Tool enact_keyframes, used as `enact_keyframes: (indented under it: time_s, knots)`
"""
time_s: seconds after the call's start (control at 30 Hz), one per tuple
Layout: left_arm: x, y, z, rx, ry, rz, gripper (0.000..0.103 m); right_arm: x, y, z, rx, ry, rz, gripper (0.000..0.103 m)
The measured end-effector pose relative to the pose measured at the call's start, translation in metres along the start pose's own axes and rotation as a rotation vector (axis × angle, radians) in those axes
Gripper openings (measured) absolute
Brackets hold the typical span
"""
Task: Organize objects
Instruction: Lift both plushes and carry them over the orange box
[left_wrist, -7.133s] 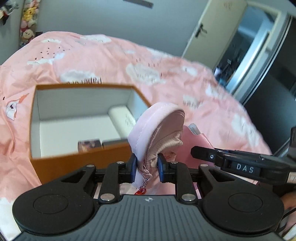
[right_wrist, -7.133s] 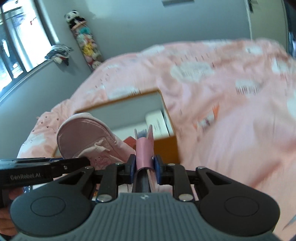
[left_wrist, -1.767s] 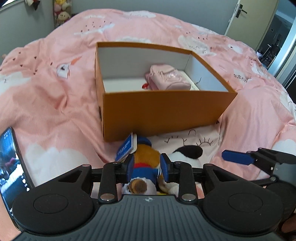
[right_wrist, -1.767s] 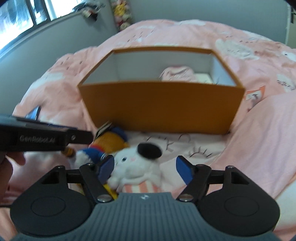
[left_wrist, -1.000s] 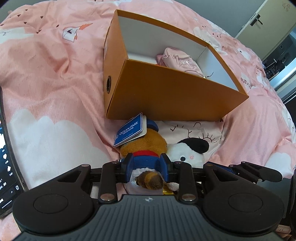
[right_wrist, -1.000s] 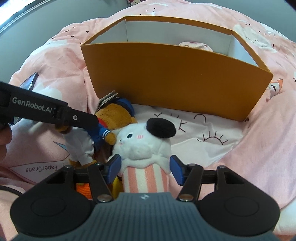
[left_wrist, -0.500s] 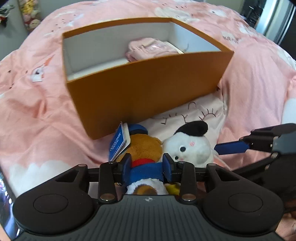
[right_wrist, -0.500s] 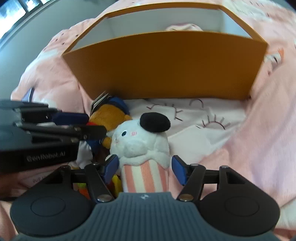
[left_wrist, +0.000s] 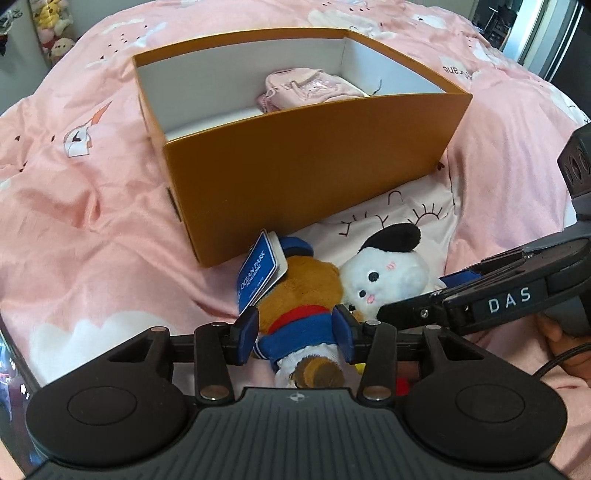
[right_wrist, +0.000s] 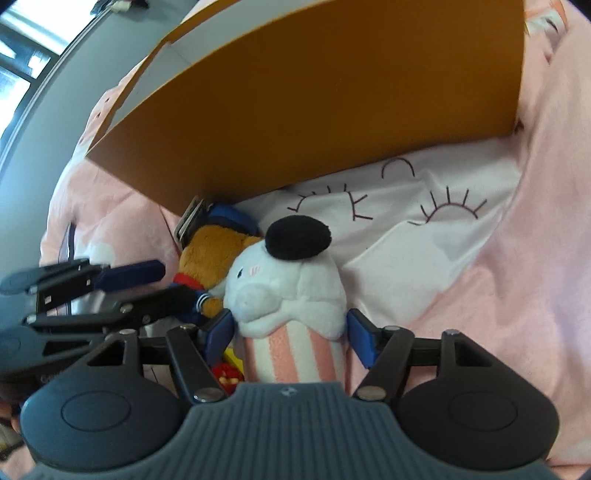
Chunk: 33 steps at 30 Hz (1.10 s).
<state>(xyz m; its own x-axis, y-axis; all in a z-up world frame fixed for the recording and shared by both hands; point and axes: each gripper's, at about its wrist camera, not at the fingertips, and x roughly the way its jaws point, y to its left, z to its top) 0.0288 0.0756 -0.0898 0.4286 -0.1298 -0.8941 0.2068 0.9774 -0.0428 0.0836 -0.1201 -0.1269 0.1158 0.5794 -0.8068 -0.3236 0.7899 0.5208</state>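
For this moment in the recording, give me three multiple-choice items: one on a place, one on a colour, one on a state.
1. Where does the small pink backpack lie?
A. Inside the orange cardboard box
B. On the pink duvet beside the box
C. Under the white plush

2. What colour is the round patch on the head of the white plush with a pink-striped body?
A. Red
B. Black
C. Blue

3. How does the left gripper stand around the brown plush bear in a blue sailor outfit?
A. Away from the bear, over the box
B. Shut with nothing between the pads
C. Pads either side of the bear, which lies on the duvet

Key: 1 A, the backpack shows behind the box's near wall, against its white inside. 2 B, the patch is plainly black. 3 C, the bear sits between the blue pads; the jaws have just been opening.
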Motion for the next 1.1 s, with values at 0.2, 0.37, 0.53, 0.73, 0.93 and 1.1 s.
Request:
enact_keyframes:
  time_s: [0.2, 0.37, 0.53, 0.73, 0.93, 1.1]
  knots:
    - [-0.01, -0.014, 0.001, 0.081, -0.036, 0.027, 0.049, -0.03, 0.017, -0.009, -0.086, -0.113, -0.081, 0.059]
    - [-0.012, -0.036, 0.004, 0.201, -0.075, 0.014, 0.049, -0.053, 0.014, -0.005, -0.113, -0.251, -0.25, 0.06]
    - [0.012, -0.063, 0.004, 0.351, 0.005, 0.14, 0.05, -0.043, -0.004, -0.002, -0.061, -0.193, -0.248, 0.061]
    - [0.027, -0.071, 0.006, 0.405, 0.057, 0.201, 0.054, -0.043, -0.007, -0.002, -0.061, -0.167, -0.213, 0.064]
    - [0.051, -0.09, -0.001, 0.531, 0.124, 0.386, 0.06, -0.05, -0.008, 0.003, -0.062, -0.163, -0.185, 0.067]
    - [0.061, -0.094, -0.001, 0.552, 0.139, 0.414, 0.057, -0.054, -0.014, 0.011, -0.07, -0.166, -0.178, 0.069]
